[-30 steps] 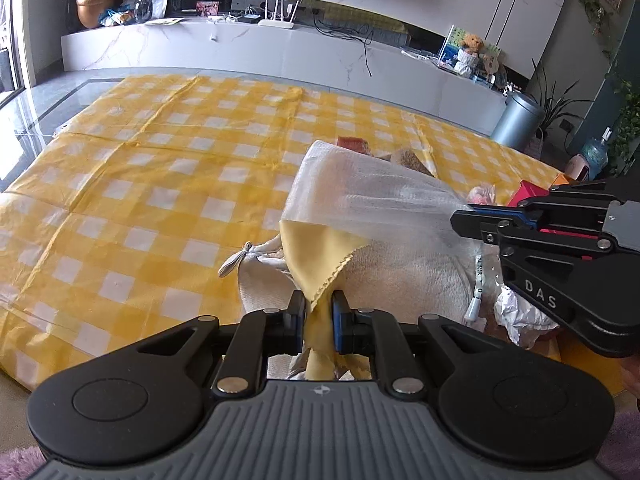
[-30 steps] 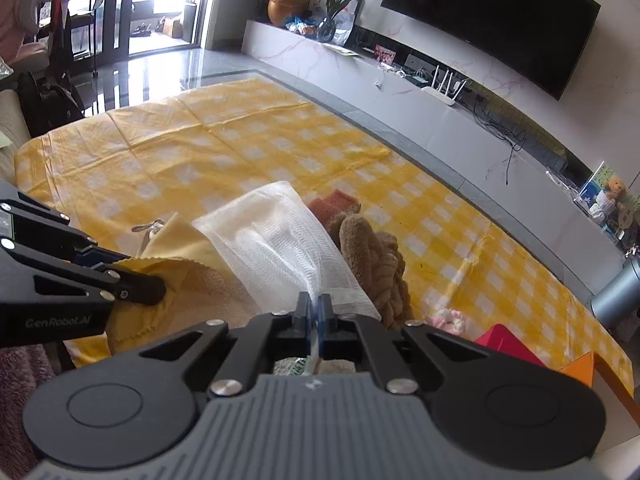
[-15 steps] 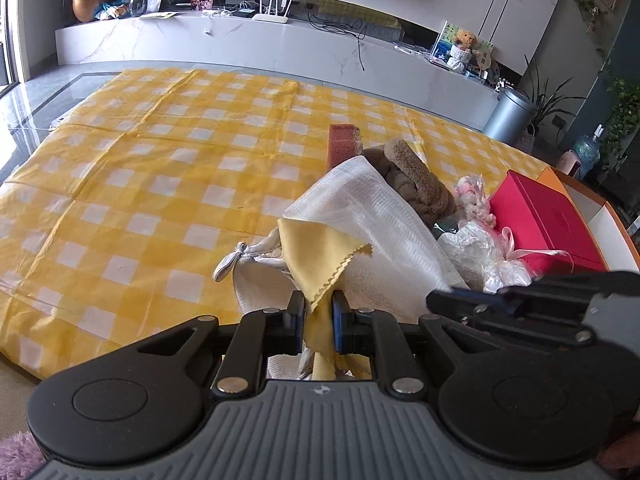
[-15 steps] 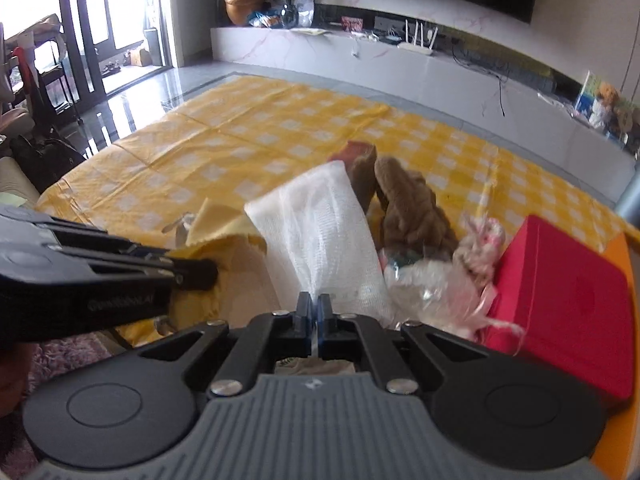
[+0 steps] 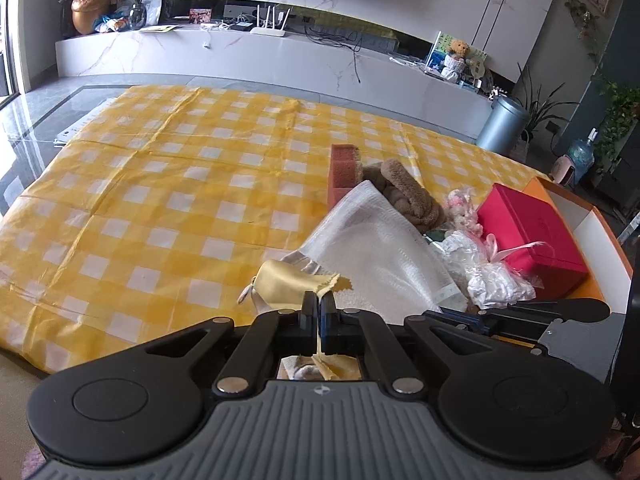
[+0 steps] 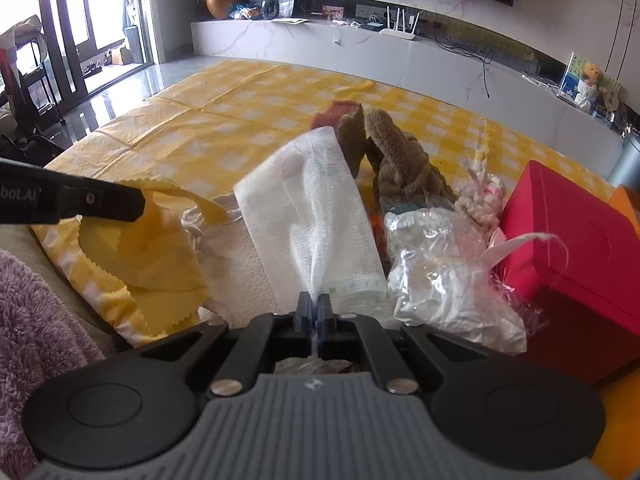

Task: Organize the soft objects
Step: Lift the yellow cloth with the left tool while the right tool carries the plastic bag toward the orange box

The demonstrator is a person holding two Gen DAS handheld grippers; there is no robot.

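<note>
While the yellow checked cloth [image 5: 168, 184] covers the floor, a red box [image 6: 576, 248] sits right of the pile. Right gripper [image 6: 314, 304] pinches white gauze cloth [image 6: 312, 216] tight; left gripper [image 5: 319, 306] clamps yellow zigzag-edged cloth [image 6: 160, 248] shut, lifted just left of the gauze

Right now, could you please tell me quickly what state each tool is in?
Left tool: shut on the yellow cloth.
Right tool: shut on the white gauze cloth.

R gripper [image 6: 318, 306] fingers pinch white gauze cloth [image 6: 316, 220]; L holds yellow cloth [image 6: 160, 240].
</note>
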